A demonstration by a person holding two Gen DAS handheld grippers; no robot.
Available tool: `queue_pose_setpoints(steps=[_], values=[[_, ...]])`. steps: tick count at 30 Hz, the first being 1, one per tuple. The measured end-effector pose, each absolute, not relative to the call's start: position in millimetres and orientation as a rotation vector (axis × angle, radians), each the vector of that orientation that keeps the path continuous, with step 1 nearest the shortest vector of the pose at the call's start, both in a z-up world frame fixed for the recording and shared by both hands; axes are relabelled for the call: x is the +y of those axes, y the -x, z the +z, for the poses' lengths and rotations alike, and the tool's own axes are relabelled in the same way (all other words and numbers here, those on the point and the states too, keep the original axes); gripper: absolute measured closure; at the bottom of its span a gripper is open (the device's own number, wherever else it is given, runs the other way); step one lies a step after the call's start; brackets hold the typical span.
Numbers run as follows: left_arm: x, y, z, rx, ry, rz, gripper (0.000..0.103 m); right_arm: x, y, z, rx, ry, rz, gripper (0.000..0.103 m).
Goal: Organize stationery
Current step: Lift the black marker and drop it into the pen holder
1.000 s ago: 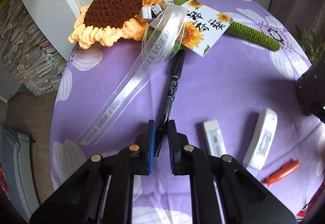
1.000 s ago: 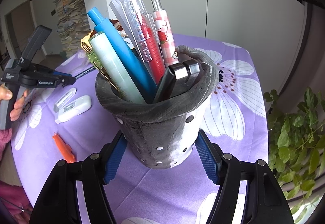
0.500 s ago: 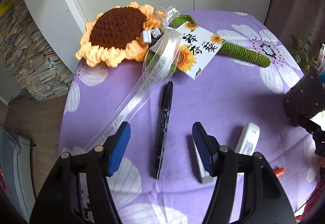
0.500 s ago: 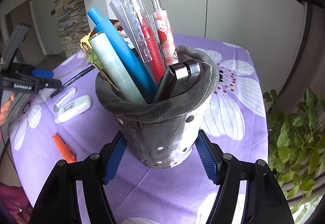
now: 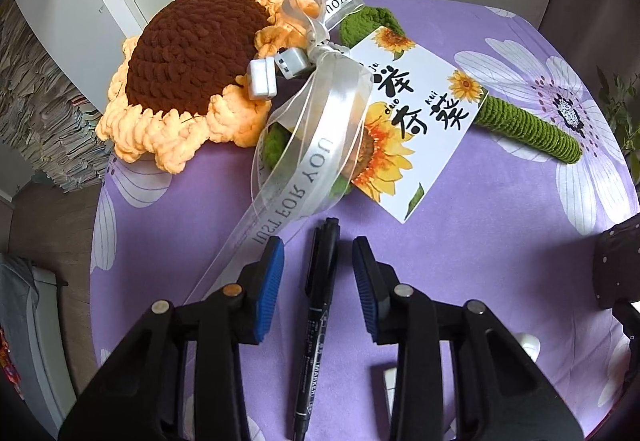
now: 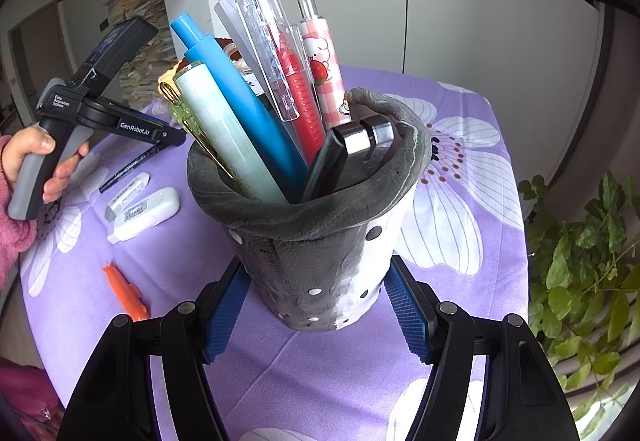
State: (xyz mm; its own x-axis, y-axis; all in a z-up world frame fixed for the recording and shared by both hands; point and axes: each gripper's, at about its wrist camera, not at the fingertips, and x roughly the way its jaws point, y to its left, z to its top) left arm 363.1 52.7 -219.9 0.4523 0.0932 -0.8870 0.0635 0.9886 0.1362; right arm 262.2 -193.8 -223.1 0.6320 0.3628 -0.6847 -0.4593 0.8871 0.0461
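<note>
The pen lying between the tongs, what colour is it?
Black, the marker pen; the left wrist view shows it best.

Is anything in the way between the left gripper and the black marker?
Nothing visible. The marker lies on the cloth between the left gripper's jaws, which have just been closing without touching it. The ribbon lies beside them.

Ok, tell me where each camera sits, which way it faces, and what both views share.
Left wrist: on the left gripper, looking steeply down at a black marker between its open blue pads, crochet sunflower beyond.
Right wrist: on the right gripper, facing the grey pen holder it clamps; a hand shows.
Shared: marker, purple floral tablecloth, left gripper.
</note>
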Motion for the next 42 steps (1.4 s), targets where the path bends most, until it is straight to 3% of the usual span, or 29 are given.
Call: queue_pose_setpoints(steps=[2, 3, 10, 18, 30, 35, 42], values=[[51.3, -361.7, -220.4, 1.113, -0.150, -0.006, 0.090, -193.5, -262.0, -222.9, 0.752, 0.137, 0.472, 0.033], [49.6, -360.4, -220.2, 1.122, -0.147, -0.011, 0.091, -193.6, -262.1, -223.0, 0.751, 0.138, 0.472, 0.033], [39.9, -329.2, -193.7, 1.059, -0.144, -0.051, 0.091, -191.4, -262.4, -223.3, 0.756, 0.143, 0.467, 0.033], [25.7, -266.7, -109.7, 0.839, -0.106, -0.139, 0.091, -191.1, -262.3, -223.1, 0.756, 0.143, 0.467, 0.033], [-66.5, -228.9, -5.9, 0.565, -0.101, -0.437, 0.091, -191.6, -261.2, -223.4, 0.754, 0.147, 0.464, 0.033], [-105.9, -231.3, 3.8, 0.528, -0.143, -0.537, 0.091, -191.6, -261.1, -223.6, 0.753, 0.149, 0.464, 0.033], [-134.9, -252.7, -30.4, 0.616, -0.186, -0.568, 0.091, -191.2, -260.8, -223.3, 0.753, 0.149, 0.464, 0.033]])
